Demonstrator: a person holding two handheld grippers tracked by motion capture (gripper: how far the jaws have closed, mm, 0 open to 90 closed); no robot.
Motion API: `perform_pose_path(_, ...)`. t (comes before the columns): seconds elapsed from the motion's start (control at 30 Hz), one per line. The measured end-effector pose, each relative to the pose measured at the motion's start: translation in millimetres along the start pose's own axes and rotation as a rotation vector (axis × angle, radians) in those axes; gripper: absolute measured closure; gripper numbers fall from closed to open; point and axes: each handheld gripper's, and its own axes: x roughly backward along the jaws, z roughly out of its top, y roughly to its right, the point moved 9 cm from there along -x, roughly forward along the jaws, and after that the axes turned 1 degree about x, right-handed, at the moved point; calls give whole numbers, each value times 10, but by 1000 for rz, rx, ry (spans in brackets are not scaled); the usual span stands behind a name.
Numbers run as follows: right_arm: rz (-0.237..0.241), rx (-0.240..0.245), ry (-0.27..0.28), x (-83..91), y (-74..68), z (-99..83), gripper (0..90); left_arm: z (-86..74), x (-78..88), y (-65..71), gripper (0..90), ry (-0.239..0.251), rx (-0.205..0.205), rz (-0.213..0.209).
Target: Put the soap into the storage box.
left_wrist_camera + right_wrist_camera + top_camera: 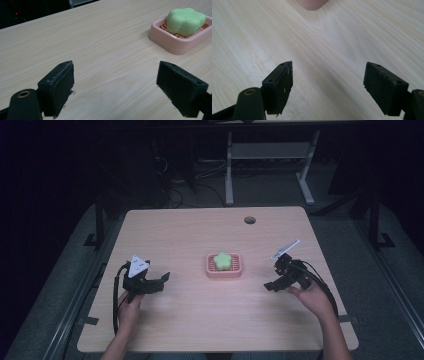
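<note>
Left gripper (115, 82) and right gripper (328, 86): jaws spread wide, empty, low over the table (190, 320). Green flower-shaped soap (222, 260) sits in the pink soap dish (224, 273) between them. Recommend squaring jaws across the soap's sides, clear of the rim.

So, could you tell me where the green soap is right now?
In the high view the green soap lies in the pink soap dish at the table's middle, between the left gripper and right gripper, touched by neither.
</note>
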Motion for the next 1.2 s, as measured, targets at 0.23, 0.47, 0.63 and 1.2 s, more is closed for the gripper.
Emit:
perform_pose_path(0.23,-5,-13,18,34,-11,-129,233,-3,1,6,143,-3,-7,0)
perform_pose_path(0.47,-11,-21,36,72,-20,-265,233,-7,3,25,143,-7,-13,-2)
perform_pose_path(0.63,-13,-41,37,84,-8,-391,233,-4,-5,41,143,-4,-18,-3)
perform_pose_path(1.2,-16,-83,95,155,-81,-765,233,1,-34,124,143,-12,-43,-13)
